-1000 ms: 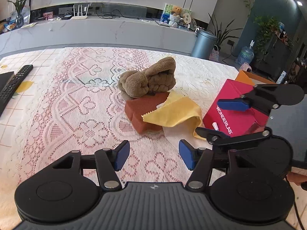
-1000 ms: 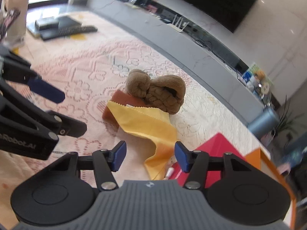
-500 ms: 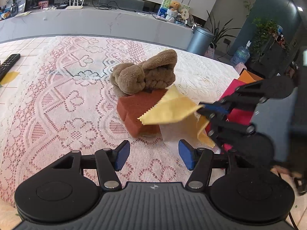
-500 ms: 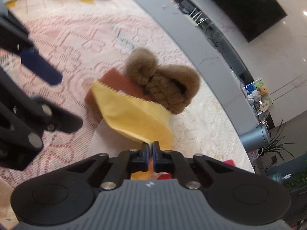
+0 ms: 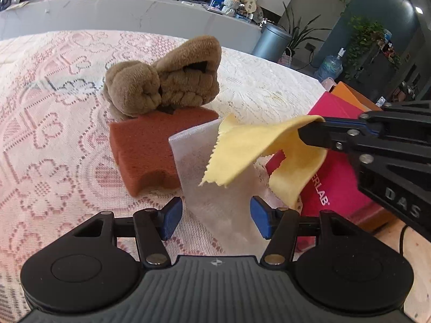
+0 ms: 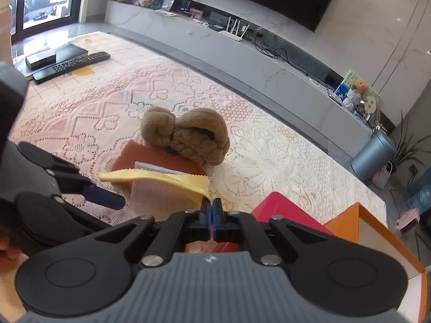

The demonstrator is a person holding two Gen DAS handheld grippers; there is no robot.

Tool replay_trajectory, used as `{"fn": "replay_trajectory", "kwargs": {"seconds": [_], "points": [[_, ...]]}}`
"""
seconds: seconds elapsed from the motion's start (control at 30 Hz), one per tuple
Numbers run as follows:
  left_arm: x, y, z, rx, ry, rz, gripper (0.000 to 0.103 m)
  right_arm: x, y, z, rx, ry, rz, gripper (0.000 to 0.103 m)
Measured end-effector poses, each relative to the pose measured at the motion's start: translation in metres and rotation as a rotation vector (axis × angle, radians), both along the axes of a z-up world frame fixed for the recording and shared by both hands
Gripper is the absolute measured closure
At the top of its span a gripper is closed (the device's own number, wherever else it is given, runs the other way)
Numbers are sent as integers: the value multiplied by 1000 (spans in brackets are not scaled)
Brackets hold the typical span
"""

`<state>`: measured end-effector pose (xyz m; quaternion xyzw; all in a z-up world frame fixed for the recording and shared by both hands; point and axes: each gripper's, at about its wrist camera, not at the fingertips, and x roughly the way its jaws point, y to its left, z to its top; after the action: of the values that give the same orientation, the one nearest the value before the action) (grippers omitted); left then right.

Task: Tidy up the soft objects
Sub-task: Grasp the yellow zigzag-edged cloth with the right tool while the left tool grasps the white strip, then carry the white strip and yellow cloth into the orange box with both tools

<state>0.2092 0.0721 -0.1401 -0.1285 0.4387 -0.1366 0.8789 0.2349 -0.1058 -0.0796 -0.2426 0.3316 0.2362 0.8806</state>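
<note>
Pinching the yellow cloth [image 6: 172, 179] edge — right gripper [image 6: 211, 210] jaws clamped.

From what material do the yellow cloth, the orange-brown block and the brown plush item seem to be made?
Yellow cloth: thin, matte woven or microfibre fabric, judging by its pinked zigzag edge and limp drape. Orange-brown block: likely sponge or foam, with a finely pitted, dull surface. Brown plush item: soft fleece-like pile, fuzzy and bunched; the exact fibre cannot be told.

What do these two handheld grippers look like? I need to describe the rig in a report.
Both grippers, left and right, match: black linkage arms with silver pivot pins, blue finger pads, round black discs beside a ribbed grey body. White "DAS" lettering marks the right one's side.
</note>
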Motion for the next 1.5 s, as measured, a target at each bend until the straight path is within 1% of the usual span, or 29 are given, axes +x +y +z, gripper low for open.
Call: {"fn": "replay_trajectory", "kwargs": {"seconds": [0.03,0.07,0.1,0.13,0.17,0.2,0.27,0.37,0.47,0.53,0.6,0.7,0.87,1.0,1.1,1.3,1.43,1.5], "points": [[1,-3,-2,5,2,1,42,0,0,-1,2,4,-3,103],[1,-6,-3,22,-7,5,50,0,-1,-1,3,7,-3,103],[1,-9,-3,37,-20,4,55,0,-1,-2,8,9,-3,103],[0,-13,-3,49,-30,-2,62,0,-3,-2,15,12,-4,103],[0,-15,-3,54,-37,-11,76,2,-4,-1,23,15,-8,103],[-1,-18,-3,65,-44,-16,80,2,-6,-1,31,18,-15,103],[-4,-22,-4,101,-52,-16,102,4,-10,-1,54,27,-29,103],[-12,-22,4,103,-89,-10,103,2,-15,1,94,37,-51,103],[-25,-15,20,94,-130,14,103,-4,-21,6,154,48,-69,103],[-37,-10,31,104,-154,39,103,-10,-24,10,188,54,-83,103],[-49,-5,40,116,-168,65,103,-16,-28,14,237,68,-107,103],[-64,3,52,112,-176,93,103,-29,-34,21,312,82,-143,103],[-90,10,69,148,-210,143,103,-55,-50,35,417,76,-200,103],[-108,16,81,140,-229,175,103,-69,-71,46,487,94,-244,103],[-120,13,96,143,-255,175,103,-78,-87,55,528,87,-274,103],[-136,-8,127,140,-326,148,103,-101,-121,71,589,49,-317,103],[-142,-26,148,100,-381,99,103,-113,-155,83,634,5,-375,103],[-142,-39,157,98,-413,63,103,-118,-174,89,650,-22,-407,103]]}}
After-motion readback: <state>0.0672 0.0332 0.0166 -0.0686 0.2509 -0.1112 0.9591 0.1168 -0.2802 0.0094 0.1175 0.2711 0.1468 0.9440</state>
